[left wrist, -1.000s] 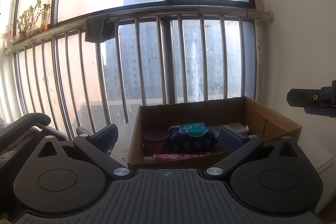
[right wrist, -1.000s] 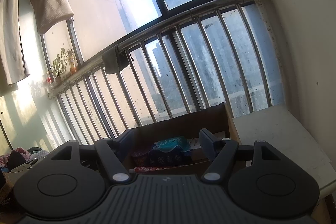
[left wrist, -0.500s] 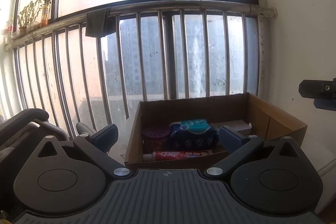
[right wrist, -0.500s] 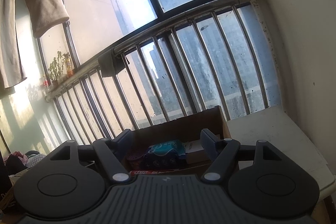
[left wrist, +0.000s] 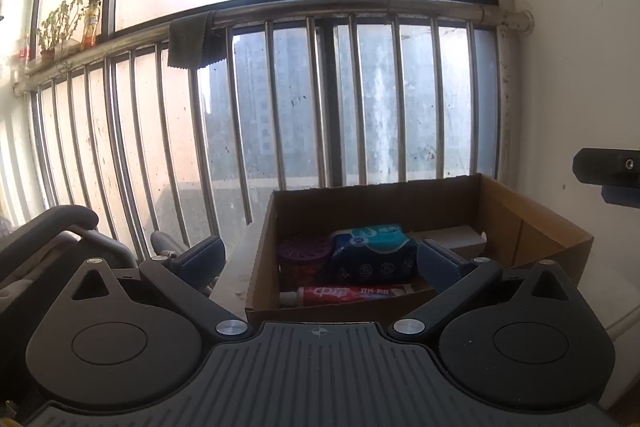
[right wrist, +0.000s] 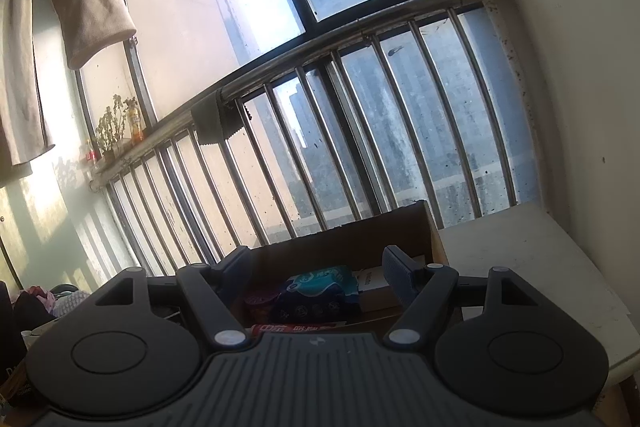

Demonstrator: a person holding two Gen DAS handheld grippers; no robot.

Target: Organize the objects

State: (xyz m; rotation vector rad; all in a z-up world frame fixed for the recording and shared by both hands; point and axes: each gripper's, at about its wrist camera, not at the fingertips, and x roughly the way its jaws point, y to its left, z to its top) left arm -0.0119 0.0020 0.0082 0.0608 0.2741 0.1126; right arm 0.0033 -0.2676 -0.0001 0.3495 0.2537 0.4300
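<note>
Cardboard box (left wrist: 532, 227) holding blue tissue pack (left wrist: 370, 253), red toothpaste tube (left wrist: 348, 294), both claws wide, empty

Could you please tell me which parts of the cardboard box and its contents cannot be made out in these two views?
- Left wrist view: the right end of the red toothpaste tube is hidden behind a dark blue finger pad.
- Right wrist view: the gripper body covers the brown cardboard box's front wall and most of that tube.
- Both views: print on the blue tissue pack and white carton is too small; the purple round container sits in shadow.
</note>
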